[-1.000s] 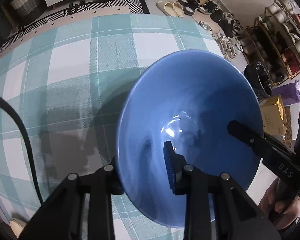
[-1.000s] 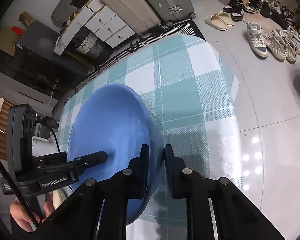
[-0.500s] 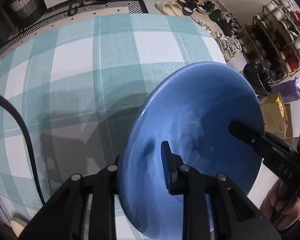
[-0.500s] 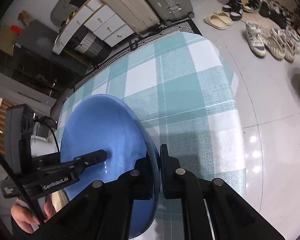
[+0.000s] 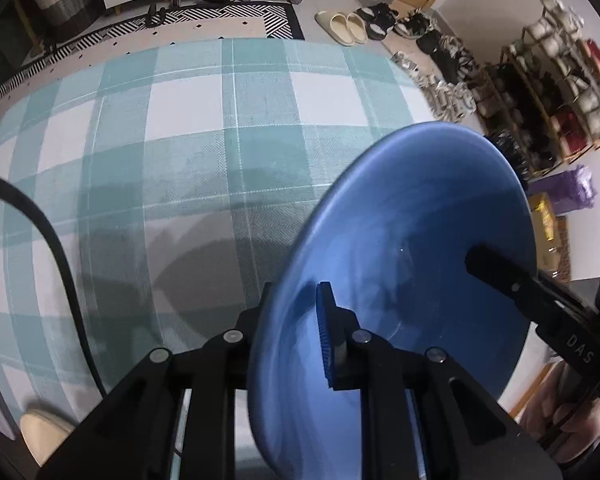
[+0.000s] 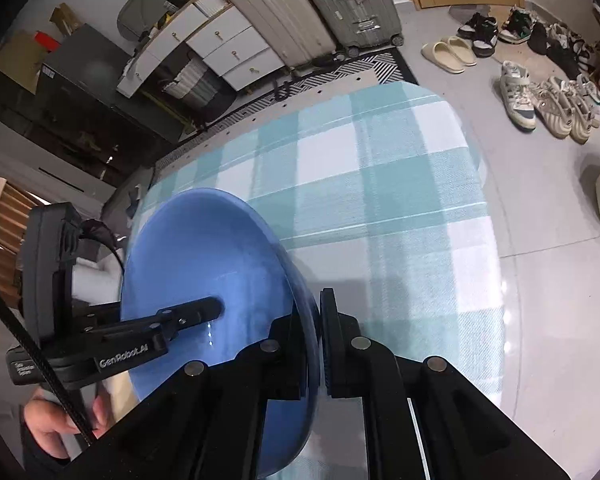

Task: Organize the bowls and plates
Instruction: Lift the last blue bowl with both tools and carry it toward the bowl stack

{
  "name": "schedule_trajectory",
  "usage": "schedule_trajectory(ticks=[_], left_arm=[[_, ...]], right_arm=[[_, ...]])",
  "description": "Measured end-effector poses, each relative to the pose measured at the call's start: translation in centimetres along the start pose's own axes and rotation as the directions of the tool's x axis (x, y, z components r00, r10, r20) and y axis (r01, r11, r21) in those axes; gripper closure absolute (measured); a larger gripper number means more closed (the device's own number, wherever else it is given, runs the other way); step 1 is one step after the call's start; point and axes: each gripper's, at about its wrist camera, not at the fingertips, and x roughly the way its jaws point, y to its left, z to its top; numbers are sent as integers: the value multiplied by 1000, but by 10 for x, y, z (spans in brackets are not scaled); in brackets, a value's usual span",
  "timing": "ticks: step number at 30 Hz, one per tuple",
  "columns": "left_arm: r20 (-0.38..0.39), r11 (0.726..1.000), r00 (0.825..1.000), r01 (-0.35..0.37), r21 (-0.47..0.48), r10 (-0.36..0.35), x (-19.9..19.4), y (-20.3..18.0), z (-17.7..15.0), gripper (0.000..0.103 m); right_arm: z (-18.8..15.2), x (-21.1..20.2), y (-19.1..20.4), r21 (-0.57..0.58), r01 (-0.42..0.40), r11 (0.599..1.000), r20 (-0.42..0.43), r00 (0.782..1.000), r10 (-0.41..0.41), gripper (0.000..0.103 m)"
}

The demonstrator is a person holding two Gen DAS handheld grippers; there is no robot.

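A blue bowl [image 5: 412, 248] is held in the air above the checked tablecloth [image 5: 188, 152], tilted on its side. My left gripper [image 5: 296, 304] is shut on the bowl's near rim, one finger inside and one outside. My right gripper [image 6: 314, 320] is shut on the opposite rim of the same bowl [image 6: 204, 256]. The right gripper's finger [image 5: 512, 280] shows inside the bowl in the left wrist view, and the left gripper's finger [image 6: 180, 318] shows inside it in the right wrist view.
The table edge [image 6: 480, 184] drops to a tiled floor with shoes [image 6: 540, 104] and slippers [image 5: 340, 26]. A shoe rack [image 5: 556, 92] stands to the right. Suitcases [image 6: 332, 4] and a white drawer unit [image 6: 220, 48] stand beyond the table. A pale object [image 5: 44, 436] lies at the near left.
The bowl has tipped further onto its side and risen above the cloth, held by both grippers throughout. Its shadow on the cloth has spread out.
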Motion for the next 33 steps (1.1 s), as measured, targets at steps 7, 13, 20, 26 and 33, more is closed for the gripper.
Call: schedule_trajectory(ticks=[7, 13, 20, 26, 33], left_arm=[[30, 1000, 1000, -1, 4, 1, -43, -2, -19, 86], [48, 1000, 999, 17, -11, -16, -78, 0, -41, 86], [61, 1000, 998, 23, -16, -22, -113, 0, -84, 86], [71, 999, 997, 30, -24, -28, -133, 5, -126, 86], [41, 994, 996, 85, -69, -83, -129, 17, -173, 86]], right_arm=[[-14, -37, 28, -3, 14, 1000, 13, 1000, -14, 97], [-34, -77, 50, -4, 17, 1000, 29, 999, -17, 97], [-72, -118, 81, -16, 23, 1000, 36, 999, -23, 97], [-111, -140, 97, -18, 22, 1000, 40, 999, -22, 97], [-166, -135, 107, -20, 34, 999, 12, 999, -34, 97]])
